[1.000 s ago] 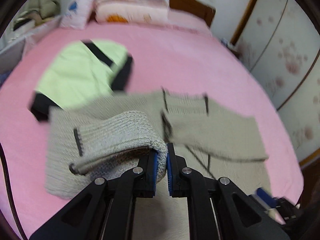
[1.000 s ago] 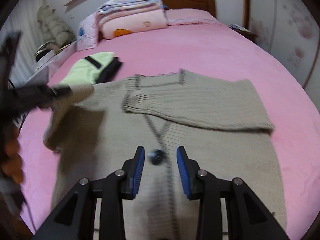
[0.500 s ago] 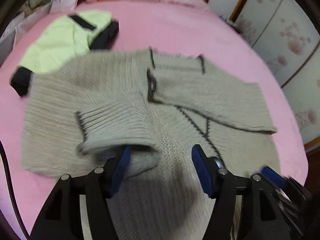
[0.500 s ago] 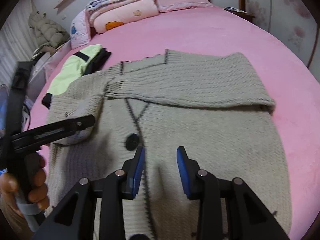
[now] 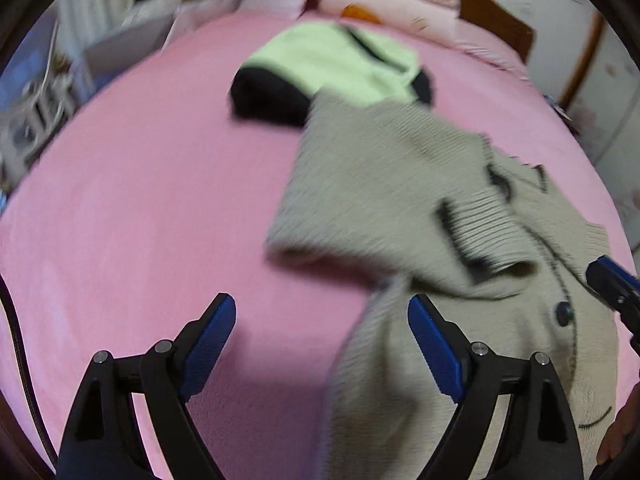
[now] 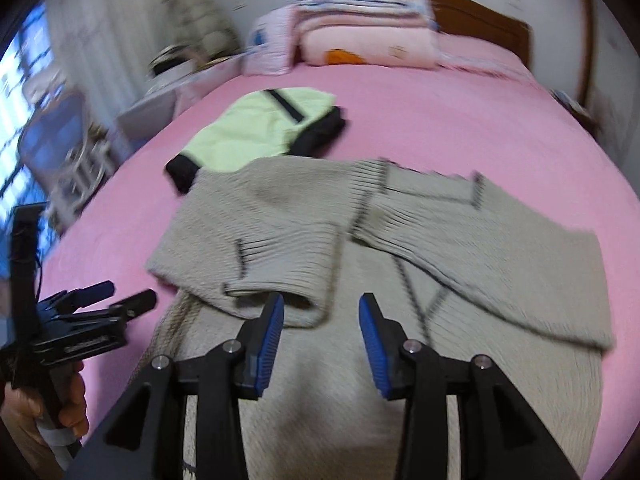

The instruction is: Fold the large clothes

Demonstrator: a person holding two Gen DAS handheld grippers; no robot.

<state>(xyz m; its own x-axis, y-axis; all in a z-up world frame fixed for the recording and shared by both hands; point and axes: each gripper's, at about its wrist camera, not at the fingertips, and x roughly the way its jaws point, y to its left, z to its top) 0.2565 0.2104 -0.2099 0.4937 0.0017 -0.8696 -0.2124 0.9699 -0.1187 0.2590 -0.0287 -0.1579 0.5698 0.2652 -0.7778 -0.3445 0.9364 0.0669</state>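
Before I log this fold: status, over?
Left gripper open. Right gripper open. Beige cardigan flat, both sleeves folded in. Green jacket touches its top edge.

Two low wrist views, shared cardigan [image 5: 400, 200] [image 6: 440, 240].

Left wrist view is motion-blurred: cardigan [image 5: 400, 200] knit and the green-black garment [image 5: 332, 64] are smeared, shelf clutter [image 5: 36, 112] unreadable. Cardigan hem is cut off by the bottom edge in both views. Right tongs [image 5: 612, 284] show only a tip at the right edge. In the right wrist view, the cardigan partly covers the garment's near edge; the window side [image 6: 36, 92] is blurred.
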